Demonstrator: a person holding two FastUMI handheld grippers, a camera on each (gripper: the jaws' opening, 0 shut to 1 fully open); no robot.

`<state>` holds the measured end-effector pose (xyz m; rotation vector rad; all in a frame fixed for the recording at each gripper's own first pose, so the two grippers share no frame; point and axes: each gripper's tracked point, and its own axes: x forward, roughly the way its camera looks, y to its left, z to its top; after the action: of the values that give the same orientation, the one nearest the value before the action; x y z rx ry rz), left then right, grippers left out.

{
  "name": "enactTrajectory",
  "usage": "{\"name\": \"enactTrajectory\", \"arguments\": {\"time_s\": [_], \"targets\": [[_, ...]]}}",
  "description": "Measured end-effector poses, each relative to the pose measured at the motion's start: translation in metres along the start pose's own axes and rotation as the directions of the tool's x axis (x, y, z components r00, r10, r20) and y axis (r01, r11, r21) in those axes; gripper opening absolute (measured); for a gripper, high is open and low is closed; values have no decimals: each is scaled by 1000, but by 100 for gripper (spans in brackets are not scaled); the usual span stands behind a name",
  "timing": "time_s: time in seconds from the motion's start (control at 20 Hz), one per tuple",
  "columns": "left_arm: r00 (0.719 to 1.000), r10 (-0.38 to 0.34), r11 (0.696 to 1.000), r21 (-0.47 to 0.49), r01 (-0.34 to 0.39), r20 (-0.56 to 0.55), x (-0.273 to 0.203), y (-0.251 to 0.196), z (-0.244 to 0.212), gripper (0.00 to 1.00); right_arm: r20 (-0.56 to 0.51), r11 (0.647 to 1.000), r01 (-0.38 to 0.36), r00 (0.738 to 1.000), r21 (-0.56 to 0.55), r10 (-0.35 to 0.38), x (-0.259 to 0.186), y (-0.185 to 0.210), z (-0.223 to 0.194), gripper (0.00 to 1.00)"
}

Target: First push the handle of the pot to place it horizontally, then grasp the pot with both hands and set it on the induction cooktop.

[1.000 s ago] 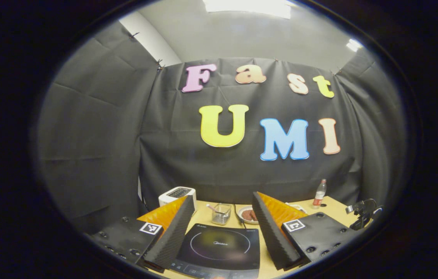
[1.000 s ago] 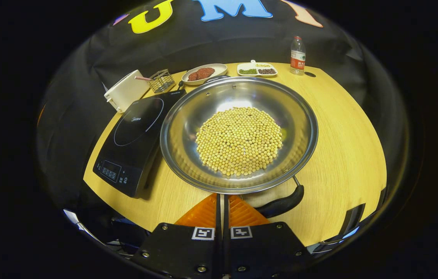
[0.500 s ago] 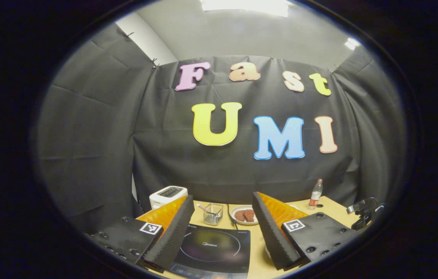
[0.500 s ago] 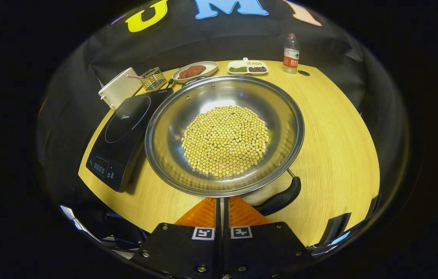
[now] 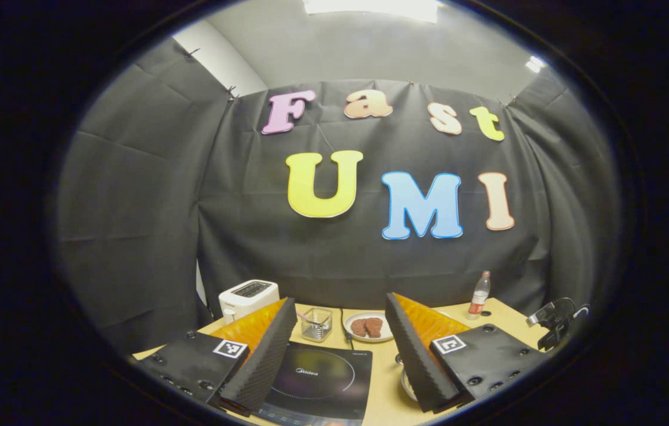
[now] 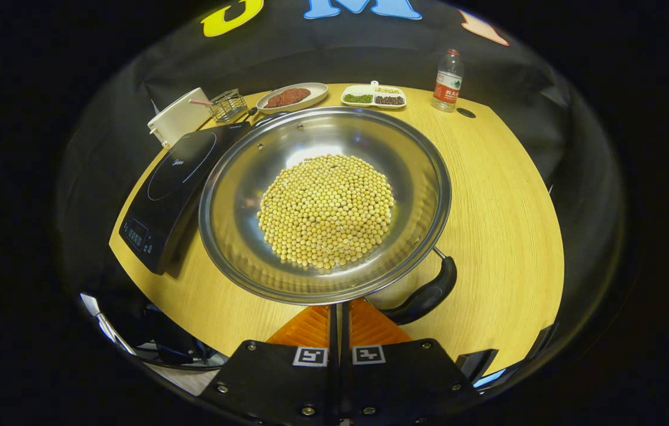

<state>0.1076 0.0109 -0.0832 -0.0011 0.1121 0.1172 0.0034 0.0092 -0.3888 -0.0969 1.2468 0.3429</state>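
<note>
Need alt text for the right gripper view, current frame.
A steel pot of soybeans sits on a wooden table, its black handle angled toward the camera, with the right tongs shut at its near rim. An induction cooktop lies left of the pot; plates and a bottle stand behind.

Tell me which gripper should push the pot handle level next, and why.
Right, probably. The right gripper is shut at the pot rim, with the handle just beside its fingers. The left gripper is open, above the induction cooktop, aimed toward the booth wall.
</note>
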Motion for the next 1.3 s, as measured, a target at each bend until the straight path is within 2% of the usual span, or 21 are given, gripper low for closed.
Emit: {"name": "enactTrajectory", "arguments": {"time_s": [0.25,0.3,0.65,0.7,0.8,1.1,1.3], "targets": [[1000,24,1000,2,-24,-13,7,-12,-6,100,-9,997,41,999,-68,-42,7,-33,7,1],[999,29,1000,2,-29,-14,8,-14,-6,92,-9,996,48,999,-76,-49,9,-38,8,1],[997,75,997,22,-74,-22,17,-26,-8,92,16,984,95,995,-150,-94,24,-73,29,1],[996,83,996,27,-82,-24,19,-27,-9,98,23,983,98,995,-156,-95,27,-76,32,1],[995,98,995,34,-97,-27,20,-29,-10,100,29,985,95,995,-143,-92,32,-79,38,1],[989,141,989,52,-139,-39,25,-36,-14,92,71,992,112,992,-52,-108,44,-100,59,1],[986,157,986,70,-154,-49,28,-50,-20,93,126,993,116,985,27,-119,47,-109,77,1]]}}
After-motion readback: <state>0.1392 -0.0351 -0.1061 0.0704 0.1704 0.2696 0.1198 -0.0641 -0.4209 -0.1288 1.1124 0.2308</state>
